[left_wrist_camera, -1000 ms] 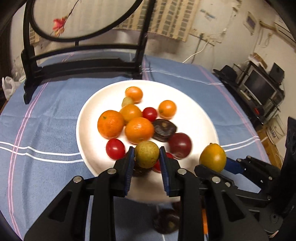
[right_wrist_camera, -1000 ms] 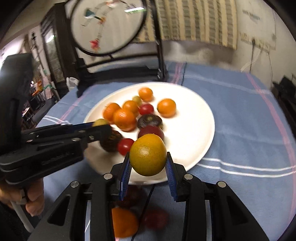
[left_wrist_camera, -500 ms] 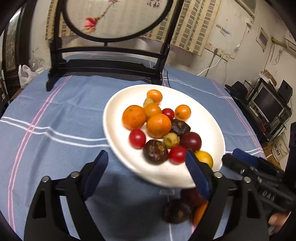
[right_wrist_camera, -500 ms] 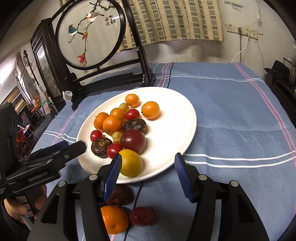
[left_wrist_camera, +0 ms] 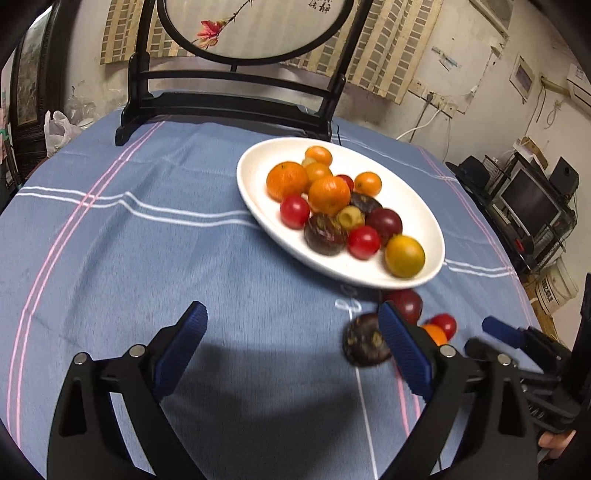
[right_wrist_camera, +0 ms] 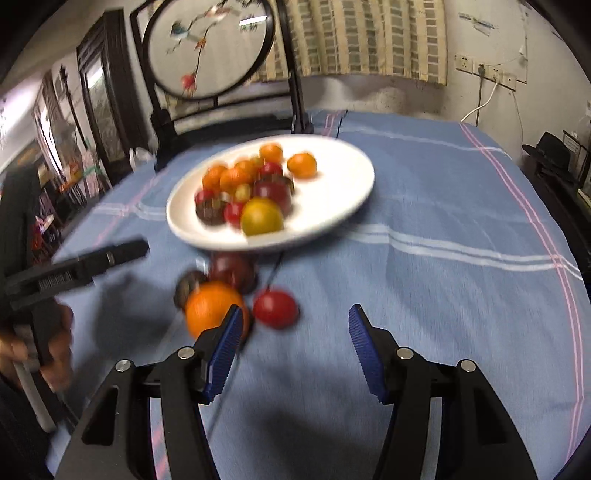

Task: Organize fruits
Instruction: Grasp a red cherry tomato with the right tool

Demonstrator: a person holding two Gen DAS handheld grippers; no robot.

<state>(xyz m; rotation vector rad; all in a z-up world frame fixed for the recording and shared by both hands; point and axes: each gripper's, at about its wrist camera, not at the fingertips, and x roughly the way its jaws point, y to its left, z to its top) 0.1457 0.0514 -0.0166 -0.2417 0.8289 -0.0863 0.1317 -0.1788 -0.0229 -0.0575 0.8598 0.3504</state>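
A white plate [left_wrist_camera: 255, 206] [right_wrist_camera: 343, 192] on the blue cloth holds several oranges, red tomatoes, dark purple fruits, a small green fruit [left_wrist_camera: 351, 217] and a yellow-green citrus [left_wrist_camera: 405, 256] [right_wrist_camera: 261, 216]. In front of the plate lie loose fruits on the cloth: a dark plum [left_wrist_camera: 406, 303] [right_wrist_camera: 232, 270], a dark purple fruit [left_wrist_camera: 364, 339], an orange [right_wrist_camera: 212, 308] and a red tomato [right_wrist_camera: 276, 308]. My left gripper [left_wrist_camera: 291, 349] is open and empty, low over the cloth left of the loose fruits. My right gripper [right_wrist_camera: 295, 347] is open and empty, just right of the orange.
A black wooden stand with a round embroidered screen [left_wrist_camera: 255, 29] stands at the table's far edge. A black cable [right_wrist_camera: 275, 267] runs from under the plate. Shelves with a monitor [left_wrist_camera: 532, 199] are off the table's right side.
Both grippers have opened, left the green fruit and the yellow-green citrus on the plate, and pulled back toward the near side. The loose fruits now lie right in front of them.
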